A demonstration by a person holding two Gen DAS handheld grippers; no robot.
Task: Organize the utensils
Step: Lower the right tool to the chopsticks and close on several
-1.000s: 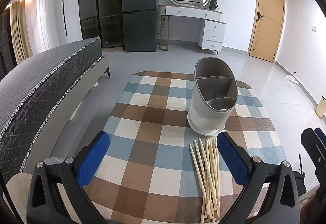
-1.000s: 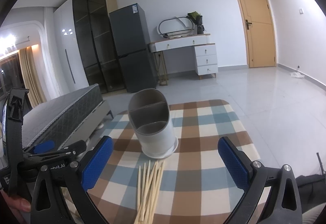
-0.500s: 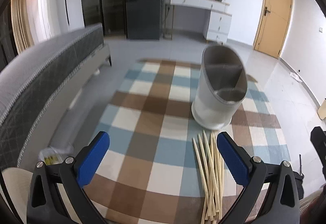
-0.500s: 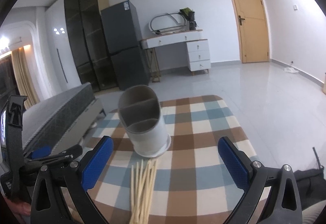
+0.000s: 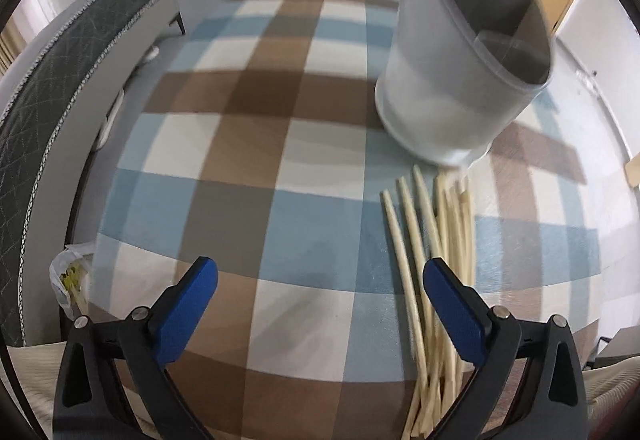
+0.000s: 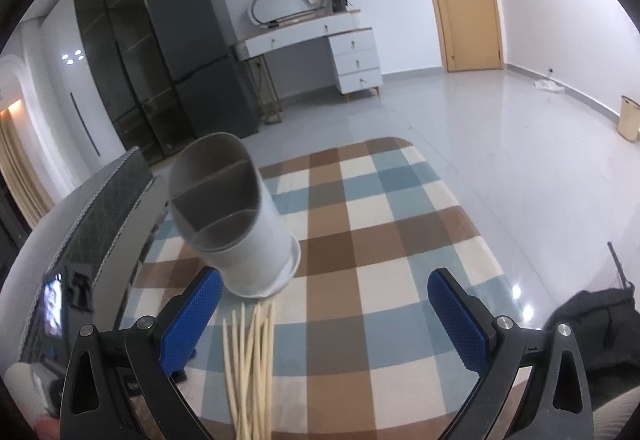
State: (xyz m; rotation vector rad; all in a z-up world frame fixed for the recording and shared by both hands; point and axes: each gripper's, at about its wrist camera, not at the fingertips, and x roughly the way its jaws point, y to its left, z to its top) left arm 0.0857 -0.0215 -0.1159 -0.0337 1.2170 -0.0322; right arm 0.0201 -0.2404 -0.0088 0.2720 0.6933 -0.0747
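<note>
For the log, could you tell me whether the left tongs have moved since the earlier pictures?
Yes. The left tongs have moved forward and down toward the chopsticks; the utensil holder looms larger.

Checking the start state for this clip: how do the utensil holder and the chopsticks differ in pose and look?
The utensil holder stands upright on the checked cloth; the chopsticks lie flat in a loose bundle. The utensil holder is grey-white, wide and divided into empty compartments; the chopsticks are pale, thin sticks. Both sit on the same cloth, close together, untouched by either gripper.
</note>
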